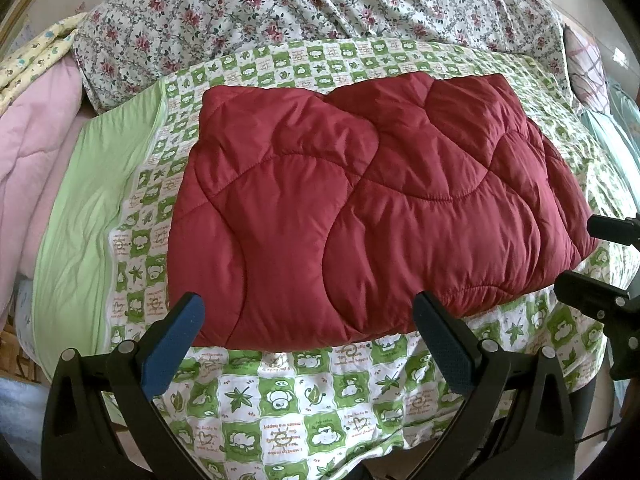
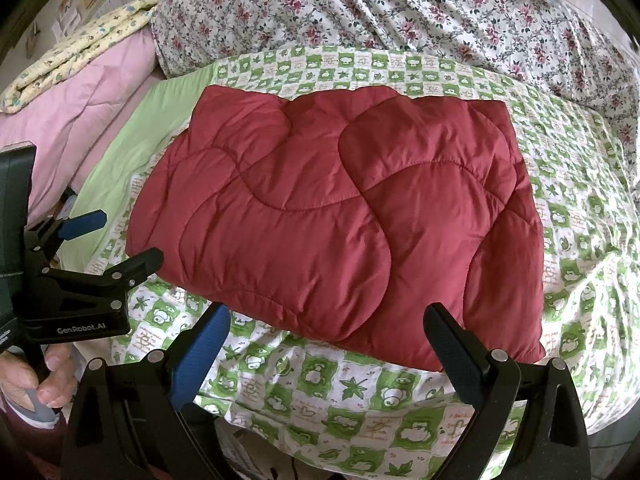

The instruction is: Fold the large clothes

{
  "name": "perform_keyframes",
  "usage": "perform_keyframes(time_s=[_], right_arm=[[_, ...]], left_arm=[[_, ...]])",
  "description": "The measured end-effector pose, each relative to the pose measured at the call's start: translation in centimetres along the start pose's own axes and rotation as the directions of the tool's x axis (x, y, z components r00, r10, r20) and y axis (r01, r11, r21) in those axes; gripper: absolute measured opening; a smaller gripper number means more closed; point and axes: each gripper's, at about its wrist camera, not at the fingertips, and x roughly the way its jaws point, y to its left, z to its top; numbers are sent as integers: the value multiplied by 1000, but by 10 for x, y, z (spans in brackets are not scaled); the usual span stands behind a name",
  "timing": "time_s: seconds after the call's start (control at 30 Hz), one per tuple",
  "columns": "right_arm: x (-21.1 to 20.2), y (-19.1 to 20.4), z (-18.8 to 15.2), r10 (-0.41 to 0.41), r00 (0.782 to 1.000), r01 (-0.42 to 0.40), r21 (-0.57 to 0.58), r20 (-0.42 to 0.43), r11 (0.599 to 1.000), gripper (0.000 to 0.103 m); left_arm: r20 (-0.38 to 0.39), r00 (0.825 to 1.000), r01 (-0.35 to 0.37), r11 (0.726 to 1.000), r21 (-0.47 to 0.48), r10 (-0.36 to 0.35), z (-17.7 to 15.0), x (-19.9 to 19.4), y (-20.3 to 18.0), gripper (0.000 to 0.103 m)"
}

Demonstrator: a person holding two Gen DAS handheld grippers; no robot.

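A dark red quilted garment (image 1: pixel 360 204) lies folded into a thick rectangle on a green-and-white checked bedspread (image 1: pixel 304 400); it also shows in the right wrist view (image 2: pixel 340 216). My left gripper (image 1: pixel 308 312) is open and empty, its fingers just in front of the garment's near edge. My right gripper (image 2: pixel 328 320) is open and empty, also at the near edge. The left gripper shows at the left of the right wrist view (image 2: pixel 128 240), open. The right gripper's fingers (image 1: pixel 592 296) show at the right edge of the left wrist view.
A floral quilt (image 1: pixel 280 12) is bunched along the back of the bed. A pink quilt (image 1: pixel 36 152) and a yellow patterned cloth (image 2: pixel 80 52) lie at the left. A plain green strip (image 1: pixel 84 232) borders the bedspread. A hand (image 2: pixel 36 376) holds the left gripper.
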Motion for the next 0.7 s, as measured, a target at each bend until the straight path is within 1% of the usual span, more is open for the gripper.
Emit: perform_keyframes(time_s=[0.7], right_arm=[[0,1,0,1,1000,-1,2,1,1000,98]], left_arm=[[0,1000,-3,1000,-2,3,0,0,-2,103]])
